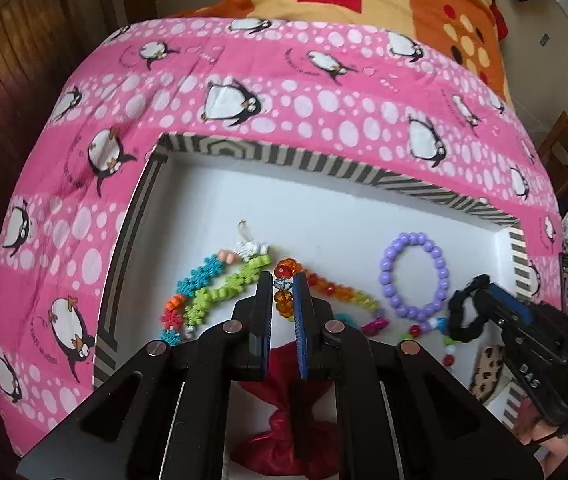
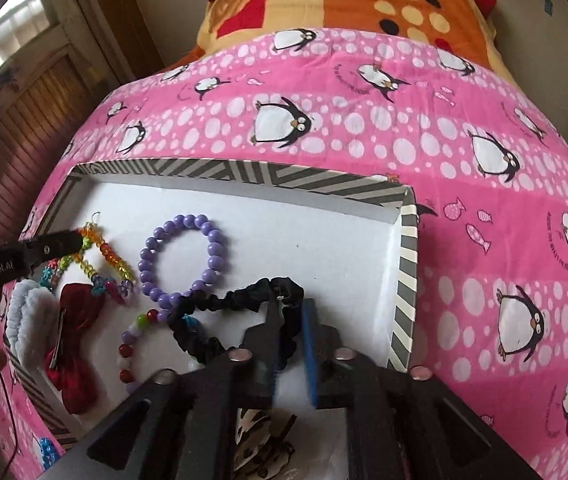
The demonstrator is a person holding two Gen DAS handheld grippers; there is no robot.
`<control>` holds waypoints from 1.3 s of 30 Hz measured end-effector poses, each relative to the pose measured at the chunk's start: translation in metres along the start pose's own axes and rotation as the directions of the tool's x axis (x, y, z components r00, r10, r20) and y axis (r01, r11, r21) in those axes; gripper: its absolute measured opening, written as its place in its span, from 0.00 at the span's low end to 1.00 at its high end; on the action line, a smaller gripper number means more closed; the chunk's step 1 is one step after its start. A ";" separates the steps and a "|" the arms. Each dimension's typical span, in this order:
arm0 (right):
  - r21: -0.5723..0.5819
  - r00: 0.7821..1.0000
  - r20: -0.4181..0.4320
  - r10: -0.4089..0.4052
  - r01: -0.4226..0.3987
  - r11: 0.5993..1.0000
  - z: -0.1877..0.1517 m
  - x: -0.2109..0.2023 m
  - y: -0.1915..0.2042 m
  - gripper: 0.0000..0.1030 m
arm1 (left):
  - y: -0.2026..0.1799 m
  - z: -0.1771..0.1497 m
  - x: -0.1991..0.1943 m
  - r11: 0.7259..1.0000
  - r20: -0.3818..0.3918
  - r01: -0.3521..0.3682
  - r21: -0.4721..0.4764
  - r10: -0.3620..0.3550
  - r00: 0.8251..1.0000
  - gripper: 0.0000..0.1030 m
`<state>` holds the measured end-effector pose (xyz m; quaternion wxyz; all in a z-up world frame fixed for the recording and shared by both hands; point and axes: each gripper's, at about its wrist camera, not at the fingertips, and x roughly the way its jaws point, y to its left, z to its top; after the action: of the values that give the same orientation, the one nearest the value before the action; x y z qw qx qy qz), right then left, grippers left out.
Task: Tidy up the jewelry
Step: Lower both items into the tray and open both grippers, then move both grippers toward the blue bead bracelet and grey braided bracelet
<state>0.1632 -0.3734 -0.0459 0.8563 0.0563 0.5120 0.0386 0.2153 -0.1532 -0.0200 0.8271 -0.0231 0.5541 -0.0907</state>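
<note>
"GenRobot.AI" marks left claw; right claw, "DAS".

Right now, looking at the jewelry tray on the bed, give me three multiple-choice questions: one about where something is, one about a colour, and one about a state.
1. Where does the round bead bracelet lie?
A. On the pink penguin blanket
B. Inside the striped-rim tray
C. On the floor

2. What colour are that bracelet's beads?
A. Purple
B. Yellow
C. White

3. What is between the fingers of the right hand-held gripper?
A. The red bow
B. Nothing
C. The black scrunchie

Answers:
1 B, it rests on the tray's white floor, within the striped rim.
2 A, every bead in the ring is purple in both views.
3 C, the scrunchie's ruffled band runs between the two fingers, while the red bow lies far off at the tray's other side.
</note>
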 end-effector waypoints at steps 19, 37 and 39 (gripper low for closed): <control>0.024 0.997 0.078 -0.026 0.024 0.999 -0.023 -0.059 0.033 0.39 | 0.006 -0.043 -0.059 1.000 0.101 -0.020 0.002 0.020 0.995 0.51; -0.013 0.995 0.103 0.004 -0.003 1.000 -0.070 -0.107 0.085 0.39 | 0.032 -0.118 -0.107 0.993 0.163 -0.112 -0.039 0.117 0.980 0.51; -0.011 0.995 0.103 0.011 -0.010 1.000 -0.077 -0.110 0.089 0.39 | 0.035 -0.125 -0.111 0.992 0.170 -0.119 -0.043 0.125 0.978 0.51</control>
<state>0.0429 -0.2942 0.0263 0.8815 0.0566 0.4669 0.0426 0.0631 -0.0911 0.0284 0.8754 -0.0102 0.4825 -0.0284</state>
